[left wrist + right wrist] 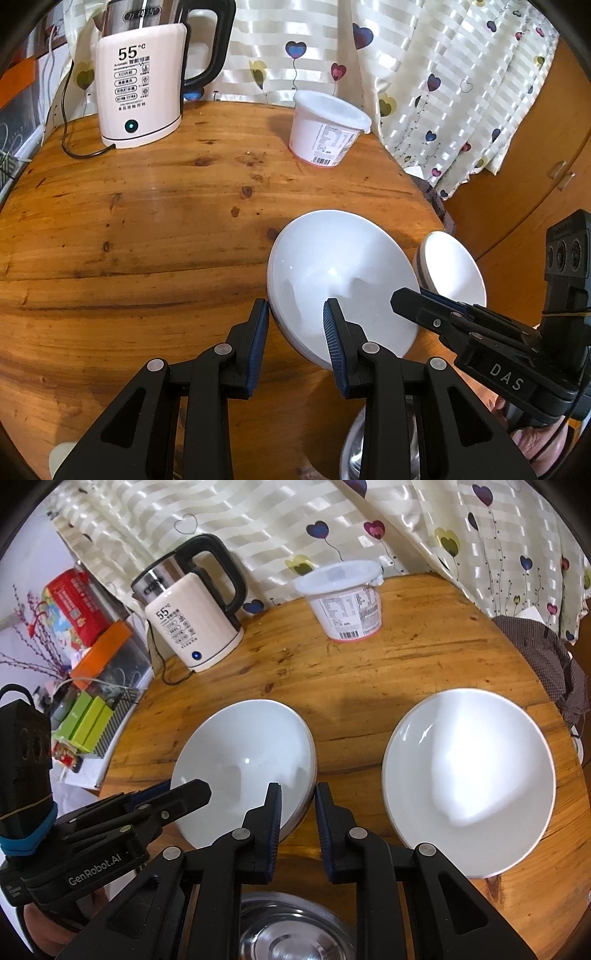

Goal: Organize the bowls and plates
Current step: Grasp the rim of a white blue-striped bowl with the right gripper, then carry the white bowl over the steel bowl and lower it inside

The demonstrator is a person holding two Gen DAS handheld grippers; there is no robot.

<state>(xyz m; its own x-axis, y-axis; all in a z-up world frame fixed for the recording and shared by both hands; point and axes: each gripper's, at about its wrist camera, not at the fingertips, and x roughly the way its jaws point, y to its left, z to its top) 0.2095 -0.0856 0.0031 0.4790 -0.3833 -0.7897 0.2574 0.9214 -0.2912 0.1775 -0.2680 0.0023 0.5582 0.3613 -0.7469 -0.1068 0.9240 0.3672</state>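
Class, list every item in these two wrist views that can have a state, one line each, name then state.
left gripper: open, jaws astride the near rim of the left plate
right gripper: open, jaws astride the left plate's right rim
left plate: upright, empty, on the table
right plate: upright, empty, untouched
kettle: lid shut, blue light on
plastic tub: lid on
steel bowl: upright, partly hidden
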